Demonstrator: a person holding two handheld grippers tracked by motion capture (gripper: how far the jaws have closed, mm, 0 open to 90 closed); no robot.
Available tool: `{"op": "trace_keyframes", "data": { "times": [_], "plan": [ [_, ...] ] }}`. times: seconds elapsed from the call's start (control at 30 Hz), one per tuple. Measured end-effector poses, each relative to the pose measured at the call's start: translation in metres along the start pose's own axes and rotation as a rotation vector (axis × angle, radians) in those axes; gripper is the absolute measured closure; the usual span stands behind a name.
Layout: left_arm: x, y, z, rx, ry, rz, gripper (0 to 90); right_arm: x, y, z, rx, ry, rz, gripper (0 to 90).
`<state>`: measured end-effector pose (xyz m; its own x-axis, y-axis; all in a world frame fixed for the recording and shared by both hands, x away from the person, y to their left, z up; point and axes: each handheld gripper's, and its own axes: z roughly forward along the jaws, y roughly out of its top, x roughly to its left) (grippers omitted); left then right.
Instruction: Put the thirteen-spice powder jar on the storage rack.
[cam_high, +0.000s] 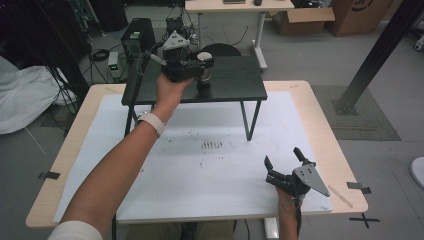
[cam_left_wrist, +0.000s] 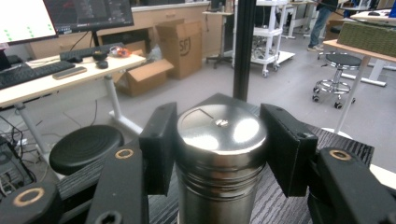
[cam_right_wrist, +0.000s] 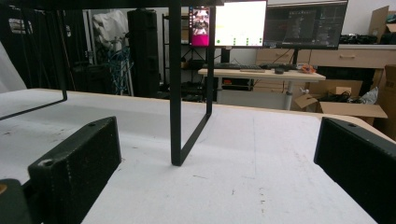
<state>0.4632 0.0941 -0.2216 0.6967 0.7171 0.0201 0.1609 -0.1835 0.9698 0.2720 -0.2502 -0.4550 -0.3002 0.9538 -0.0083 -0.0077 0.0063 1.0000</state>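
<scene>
— Right, nearest first: what sits at the near edge of the table?

— Close to its near right corner, the right gripper (cam_high: 283, 168) rests low over the white sheet (cam_high: 215, 170) that covers the table (cam_high: 320, 125). Its jaws stand wide apart with nothing between them; in the right gripper view the two black pads (cam_right_wrist: 74, 158) frame bare white sheet and one leg of the black stand (cam_right_wrist: 180, 116).

— And the middle of the table?

— Bare sheet with a patch of dark scuff marks (cam_high: 211, 145) near its centre. The person's left forearm crosses it from the near left corner, a pale watch strap (cam_high: 152, 122) on the wrist.

— Farther back?

— A small black wood-grain stand (cam_high: 235, 82) on thin metal legs sits across the far half of the table. On its top, left of centre, stands a steel canister (cam_high: 204, 67), upright.

— Is the left gripper on it?

— Yes. The left gripper (cam_high: 200, 64) comes in from the stand's left side, and its jaws are closed onto the canister. In the left gripper view the two pads (cam_left_wrist: 159, 144) press against opposite sides of the steel canister (cam_left_wrist: 219, 154) just under its lid, whose polished top shows a small centre knob. Its base looks to rest on the stand's top, though the jaws hide the contact.

— Beyond the table?

— A round black stool (cam_high: 220, 50), a computer tower (cam_high: 137, 37), a pale desk (cam_high: 237, 6) and cardboard boxes (cam_high: 305, 17) on the grey floor.
</scene>
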Motion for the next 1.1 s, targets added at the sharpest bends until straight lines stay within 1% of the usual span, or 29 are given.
{"op": "trace_keyframes", "data": {
  "times": [0.23, 0.37, 0.6, 0.63, 0.7, 0.83, 0.93, 1.0, 1.03, 1.1],
  "plan": [
    [0.002, -0.003, 0.003, 0.038, 0.017, -0.008, 48.9, 0.0, 0.0, 0.0, 0.0, 0.0, 0.001, 0.3],
    [0.005, -0.003, 0.003, 0.041, 0.016, -0.02, 48.8, 0.0, 0.0, 0.0, 0.0, 0.0, 0.001, 0.3],
    [0.007, -0.004, 0.001, 0.042, 0.014, -0.016, 48.1, 0.0, 0.0, 0.0, 0.0, 0.0, 0.001, 0.4],
    [0.007, -0.004, 0.001, 0.041, 0.014, -0.018, 47.0, 0.0, 0.0, 0.0, 0.0, 0.0, 0.002, 0.3],
    [0.008, -0.004, 0.001, 0.037, 0.008, -0.033, 39.5, 0.0, 0.0, 0.0, -0.001, 0.0, 0.002, 0.4],
    [0.011, -0.003, -0.004, 0.017, 0.004, -0.049, 33.3, 0.0, 0.0, 0.0, 0.0, 0.0, 0.002, 0.3],
    [0.013, -0.002, -0.008, 0.004, 0.004, -0.062, 25.5, 0.0, 0.0, 0.0, 0.0, 0.0, 0.002, 0.4],
    [0.013, -0.002, -0.011, -0.005, 0.005, -0.059, 23.2, 0.0, 0.0, 0.0, -0.001, 0.0, 0.002, 0.4],
    [0.013, -0.003, -0.013, -0.017, 0.008, -0.06, 21.9, 0.0, 0.0, 0.0, 0.0, 0.0, 0.002, 0.4],
    [0.014, -0.005, -0.017, -0.038, 0.012, -0.077, 21.0, 0.0, 0.0, 0.0, 0.0, 0.0, 0.002, 0.3]
  ]
}}
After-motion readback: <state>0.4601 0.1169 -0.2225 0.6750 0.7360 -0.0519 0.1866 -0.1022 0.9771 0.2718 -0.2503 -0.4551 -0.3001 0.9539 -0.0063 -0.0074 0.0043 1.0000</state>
